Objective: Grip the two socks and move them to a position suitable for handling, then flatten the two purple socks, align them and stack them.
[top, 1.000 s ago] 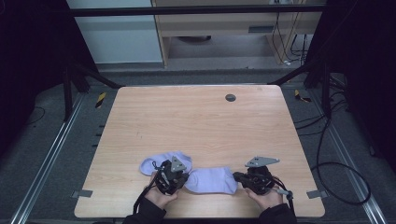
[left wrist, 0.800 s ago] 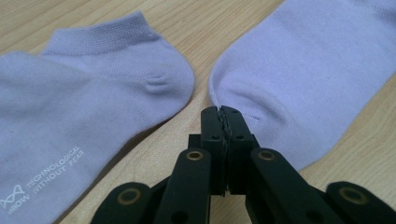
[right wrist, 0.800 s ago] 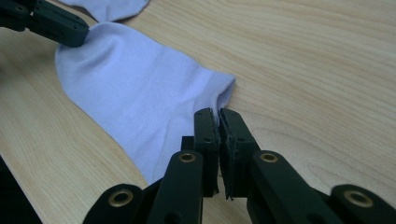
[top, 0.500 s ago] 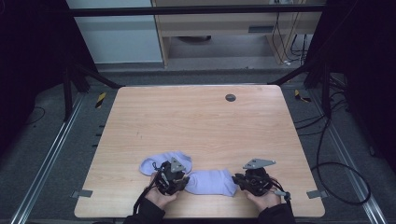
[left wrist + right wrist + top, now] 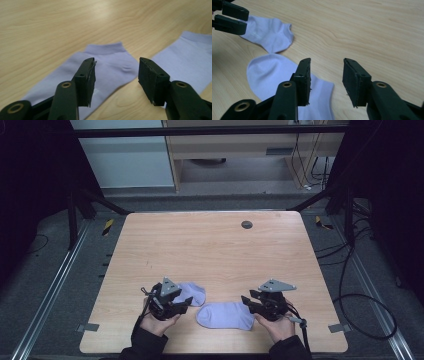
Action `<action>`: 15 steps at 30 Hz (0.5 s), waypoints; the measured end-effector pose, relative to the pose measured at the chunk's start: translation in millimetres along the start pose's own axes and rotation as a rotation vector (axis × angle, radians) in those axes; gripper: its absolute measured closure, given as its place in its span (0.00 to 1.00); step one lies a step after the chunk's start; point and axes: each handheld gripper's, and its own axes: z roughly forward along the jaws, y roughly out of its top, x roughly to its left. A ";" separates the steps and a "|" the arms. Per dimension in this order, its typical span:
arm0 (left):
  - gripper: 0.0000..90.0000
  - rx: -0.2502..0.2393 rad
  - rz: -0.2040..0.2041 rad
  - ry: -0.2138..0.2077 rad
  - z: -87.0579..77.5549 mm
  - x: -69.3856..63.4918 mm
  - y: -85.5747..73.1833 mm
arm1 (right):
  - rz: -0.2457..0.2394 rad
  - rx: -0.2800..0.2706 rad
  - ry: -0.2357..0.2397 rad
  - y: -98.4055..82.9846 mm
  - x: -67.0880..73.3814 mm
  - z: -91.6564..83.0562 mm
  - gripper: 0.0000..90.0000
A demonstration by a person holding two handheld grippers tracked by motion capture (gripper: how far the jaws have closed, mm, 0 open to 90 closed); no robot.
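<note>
Two light, limp socks, the left sock (image 5: 192,293) and the right sock (image 5: 225,315), lie flat on the tabletop (image 5: 215,250). Both the left gripper (image 5: 186,302) and right gripper (image 5: 246,301) have just been opening, their fingers apart and empty. Best pinched at a cuff edge; the thin fabric will likely sag and fold.

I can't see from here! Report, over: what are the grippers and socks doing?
Left gripper, right gripper: just opened, empty. Two pale lilac cotton socks flat on wooden table. Nothing in the way.

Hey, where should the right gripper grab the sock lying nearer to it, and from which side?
Probably the cuff end of the nearer sock, taken from above at its right end. The sock lies flat with that straight edge just below the right gripper, whose jaws stand open and empty above it; a flat sock offers nothing thicker.
</note>
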 end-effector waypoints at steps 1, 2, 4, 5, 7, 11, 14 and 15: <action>0.50 -0.006 -0.004 0.009 -1.9 5.2 -0.9 | -0.002 -0.004 0.000 3.5 3.3 3.8 0.61; 0.49 -0.010 -0.008 0.019 -3.6 10.2 -2.2 | -0.001 -0.007 0.004 6.3 6.3 7.1 0.61; 0.48 -0.019 -0.021 0.029 -6.2 19.1 -5.4 | 0.001 -0.008 0.017 13.7 14.6 17.0 0.59; 0.48 -0.024 -0.034 0.049 -9.2 28.8 -9.6 | -0.001 -0.009 0.022 16.2 17.7 20.7 0.58; 0.47 -0.022 -0.052 0.070 -12.5 38.4 -13.2 | -0.006 -0.015 0.033 21.0 23.6 27.9 0.56; 0.47 -0.022 -0.074 0.092 -16.4 51.2 -18.4 | -0.001 -0.013 0.050 28.3 34.8 42.2 0.55; 0.46 -0.010 -0.085 0.117 -18.1 62.1 -24.4 | -0.001 -0.010 0.058 31.6 40.0 50.7 0.55; 0.46 0.000 -0.087 0.129 -18.3 65.8 -27.3 | -0.006 -0.010 0.058 32.6 41.2 53.6 0.55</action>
